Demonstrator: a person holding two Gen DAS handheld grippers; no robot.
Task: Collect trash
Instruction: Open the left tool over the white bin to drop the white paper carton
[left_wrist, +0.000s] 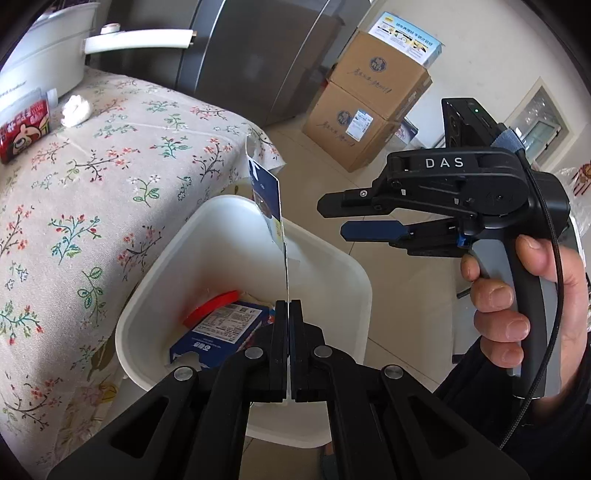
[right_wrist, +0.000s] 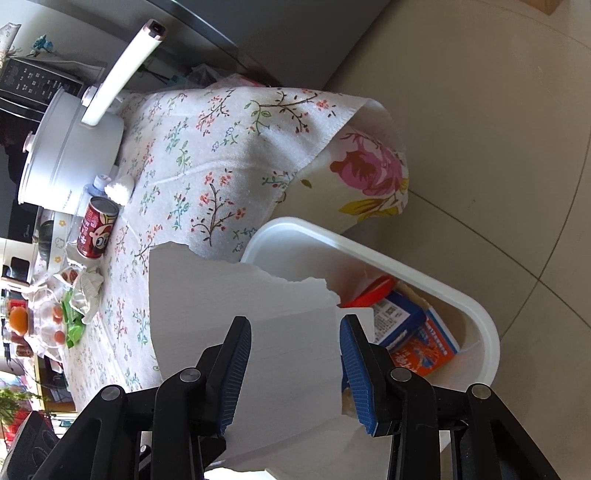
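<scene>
My left gripper (left_wrist: 288, 306) is shut on a thin torn card (left_wrist: 275, 218), blue-printed on one side, held edge-on above the white trash bin (left_wrist: 332, 258). In the right wrist view the card (right_wrist: 258, 314) shows its white side in front of my right gripper (right_wrist: 295, 332), whose jaws stand apart around nothing. The right gripper (left_wrist: 332, 218) is open, to the right of the card and above the bin rim (right_wrist: 406, 266). The bin holds a blue box (left_wrist: 221, 328), a red lid (left_wrist: 212, 306) and an orange packet (right_wrist: 424, 350).
A floral-cloth table (left_wrist: 92, 184) stands beside the bin, with a red can (right_wrist: 96, 232), a white tissue wad (left_wrist: 75, 107), a white pot (right_wrist: 70, 155) and wrappers (right_wrist: 79, 299). Cardboard boxes (left_wrist: 369, 110) stand on the tiled floor by a grey fridge (left_wrist: 258, 55).
</scene>
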